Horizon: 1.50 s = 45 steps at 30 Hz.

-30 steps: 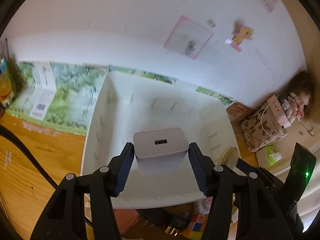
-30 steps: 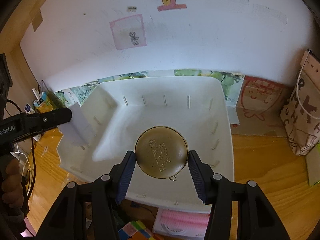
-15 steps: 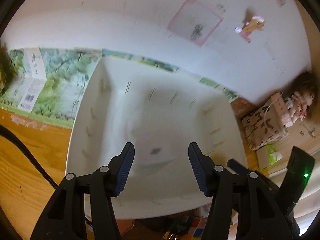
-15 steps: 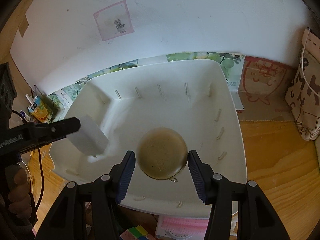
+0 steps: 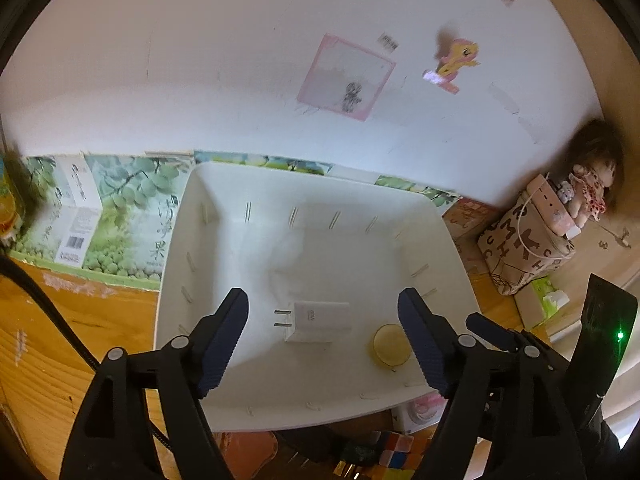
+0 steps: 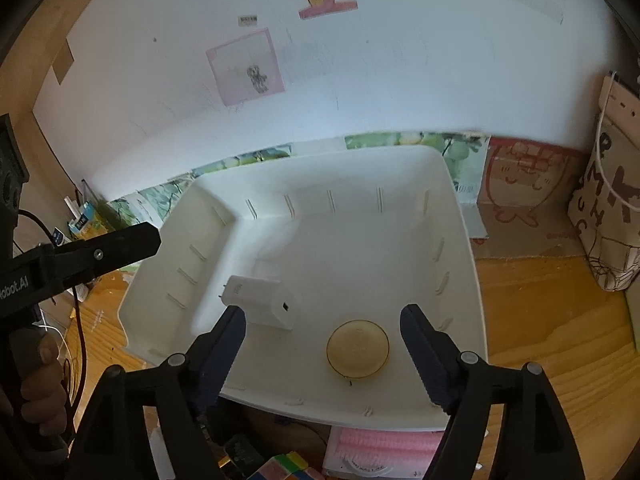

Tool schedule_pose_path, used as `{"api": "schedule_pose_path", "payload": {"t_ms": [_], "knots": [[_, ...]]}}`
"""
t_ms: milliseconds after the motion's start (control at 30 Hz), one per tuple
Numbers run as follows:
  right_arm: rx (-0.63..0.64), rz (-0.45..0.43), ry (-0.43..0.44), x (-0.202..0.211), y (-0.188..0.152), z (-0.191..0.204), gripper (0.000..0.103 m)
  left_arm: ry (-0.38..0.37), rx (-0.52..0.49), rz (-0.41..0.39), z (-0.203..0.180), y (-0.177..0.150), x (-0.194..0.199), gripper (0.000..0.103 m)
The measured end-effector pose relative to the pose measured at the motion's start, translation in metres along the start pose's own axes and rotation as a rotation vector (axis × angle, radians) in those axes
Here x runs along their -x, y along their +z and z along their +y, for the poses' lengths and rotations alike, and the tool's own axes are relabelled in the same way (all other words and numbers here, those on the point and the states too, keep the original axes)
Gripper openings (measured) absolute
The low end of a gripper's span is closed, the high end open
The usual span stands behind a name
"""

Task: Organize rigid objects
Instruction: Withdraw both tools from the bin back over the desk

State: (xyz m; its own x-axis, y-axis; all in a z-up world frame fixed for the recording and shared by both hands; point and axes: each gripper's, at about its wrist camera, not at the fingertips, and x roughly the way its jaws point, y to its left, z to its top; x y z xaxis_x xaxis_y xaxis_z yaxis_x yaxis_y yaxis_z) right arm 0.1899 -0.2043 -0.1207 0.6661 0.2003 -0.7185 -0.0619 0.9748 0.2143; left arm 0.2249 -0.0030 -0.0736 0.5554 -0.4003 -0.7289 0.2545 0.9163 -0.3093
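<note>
Noted smooth matt white plastic on bin (image 6: 460, 280) and charger (image 6: 260, 306), dull brassy sheen on round tin (image 6: 357, 349), grained wood on tabletop (image 6: 560, 340).

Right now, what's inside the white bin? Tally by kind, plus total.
White wall charger: 1
Round gold tin: 1
Total: 2, both lying loose on the floor of the white bin. The left hand-held gripper and the right hand-held gripper are open and hold nothing.
</note>
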Motion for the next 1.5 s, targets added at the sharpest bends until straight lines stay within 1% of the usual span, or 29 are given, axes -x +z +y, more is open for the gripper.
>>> {"api": "schedule_pose_path", "payload": {"t_ms": [233,567,633,767,900,967,1167,1233,1333,1500], "knots": [[-0.012,-0.055,-0.023,0.03,0.0,0.007,0.081,0.007,-0.023,-0.052,-0.008,-0.002,0.034,0.084],[-0.023,-0.208,-0.04,0.095,-0.009,0.022,0.082,0.016,-0.042,-0.171,-0.015,-0.014,0.096,0.085],[-0.026,-0.245,-0.044,0.11,-0.014,0.024,0.082,0.023,-0.044,-0.193,-0.015,-0.018,0.107,0.087],[-0.029,-0.304,-0.067,0.136,-0.024,0.03,0.082,0.043,-0.031,-0.233,-0.011,-0.029,0.129,0.087],[-0.039,-0.338,-0.08,0.159,-0.035,0.033,0.082,0.021,0.009,-0.241,-0.002,-0.04,0.146,0.088],[-0.048,-0.358,-0.087,0.171,-0.044,0.035,0.082,0.029,0.027,-0.243,0.003,-0.044,0.153,0.088],[-0.093,-0.389,-0.107,0.195,-0.072,0.034,0.082,0.048,0.053,-0.255,0.017,-0.064,0.173,0.088],[-0.108,-0.384,-0.12,0.2,-0.083,0.033,0.082,0.038,0.069,-0.241,0.024,-0.071,0.179,0.088],[-0.121,-0.373,-0.139,0.205,-0.098,0.031,0.082,0.045,0.094,-0.237,0.032,-0.08,0.186,0.088],[-0.147,-0.352,-0.171,0.21,-0.12,0.028,0.082,0.052,0.098,-0.225,0.035,-0.091,0.194,0.088]]}}
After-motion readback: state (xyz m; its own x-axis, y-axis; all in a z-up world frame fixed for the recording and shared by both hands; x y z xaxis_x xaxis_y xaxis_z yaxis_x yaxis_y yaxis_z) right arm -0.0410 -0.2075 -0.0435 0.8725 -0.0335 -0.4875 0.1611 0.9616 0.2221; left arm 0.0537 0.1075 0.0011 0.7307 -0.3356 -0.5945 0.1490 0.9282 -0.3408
